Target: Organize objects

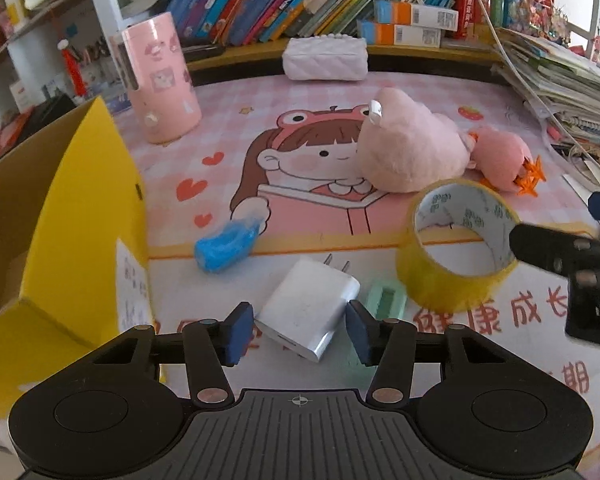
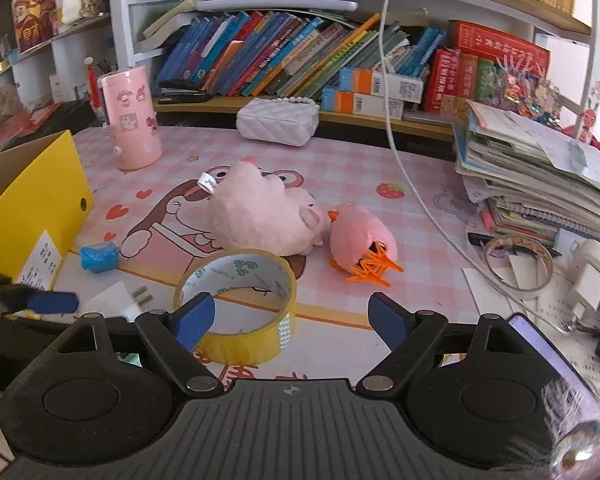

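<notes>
My left gripper (image 1: 300,330) is open, its blue pads on either side of a white charger plug (image 1: 308,314) lying on the pink desk mat, not closed on it. A mint eraser (image 1: 386,300) lies just right of it. A yellow tape roll (image 1: 456,248) stands to the right; it also shows in the right wrist view (image 2: 240,304). My right gripper (image 2: 294,322) is open and empty, its left pad in front of the tape roll. A blue wrapped item (image 1: 228,244), a pink plush (image 1: 408,148) and a pink chick toy (image 2: 360,240) lie on the mat.
An open yellow cardboard box (image 1: 72,216) stands at the left. A pink cylinder tin (image 1: 160,80) and a white quilted purse (image 1: 326,58) sit at the back before a bookshelf. A stack of notebooks (image 2: 540,188), a white cable (image 2: 412,184) and chargers crowd the right.
</notes>
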Motion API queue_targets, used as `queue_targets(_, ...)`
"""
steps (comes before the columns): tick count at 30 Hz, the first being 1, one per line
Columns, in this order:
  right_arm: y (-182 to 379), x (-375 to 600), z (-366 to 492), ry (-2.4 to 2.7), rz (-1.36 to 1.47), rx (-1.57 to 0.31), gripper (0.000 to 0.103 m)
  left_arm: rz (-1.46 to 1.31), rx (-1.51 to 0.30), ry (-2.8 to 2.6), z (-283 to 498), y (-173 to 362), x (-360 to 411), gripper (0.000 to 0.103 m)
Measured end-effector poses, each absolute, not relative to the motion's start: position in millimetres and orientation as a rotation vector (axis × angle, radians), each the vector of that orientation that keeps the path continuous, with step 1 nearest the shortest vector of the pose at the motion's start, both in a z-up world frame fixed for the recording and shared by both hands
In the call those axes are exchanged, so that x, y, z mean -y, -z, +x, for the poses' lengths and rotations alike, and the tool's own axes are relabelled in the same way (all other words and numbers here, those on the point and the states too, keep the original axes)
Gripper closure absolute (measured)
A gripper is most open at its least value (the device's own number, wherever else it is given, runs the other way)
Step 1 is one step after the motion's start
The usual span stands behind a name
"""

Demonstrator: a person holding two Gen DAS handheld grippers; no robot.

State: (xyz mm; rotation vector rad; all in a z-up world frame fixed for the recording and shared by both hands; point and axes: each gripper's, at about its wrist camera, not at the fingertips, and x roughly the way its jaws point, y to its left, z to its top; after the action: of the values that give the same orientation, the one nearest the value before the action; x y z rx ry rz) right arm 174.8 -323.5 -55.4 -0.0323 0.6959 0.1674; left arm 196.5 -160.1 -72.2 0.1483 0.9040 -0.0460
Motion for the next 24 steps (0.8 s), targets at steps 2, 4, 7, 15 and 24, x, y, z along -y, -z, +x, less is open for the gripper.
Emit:
queue_targets(2, 56, 323, 177, -0.183, -0.036, -0.698, 0.019, 0.152, -0.913, 0.056, 202, 75, 162, 0.051)
queue_targets(4, 57, 321, 179, -0.196, -0.038, -0.700, 0.018, 0.151, -0.939, 0.067, 208, 81, 162, 0.051)
queue_targets(7, 58, 320, 182, -0.206, -0.041, -0.704, 0.016, 0.084, -0.959, 0.081, 213, 85, 156, 0.051)
queue_targets(15, 61, 320, 189, -0.200, -0.043, -0.724, 0.010, 0.072, -0.960, 0.128, 219, 84, 156, 0.055)
queue_targets(24, 62, 315, 196, -0.211, -0.016, -0.724, 0.000, 0.054, -0.962, 0.131, 199, 70, 144, 0.060)
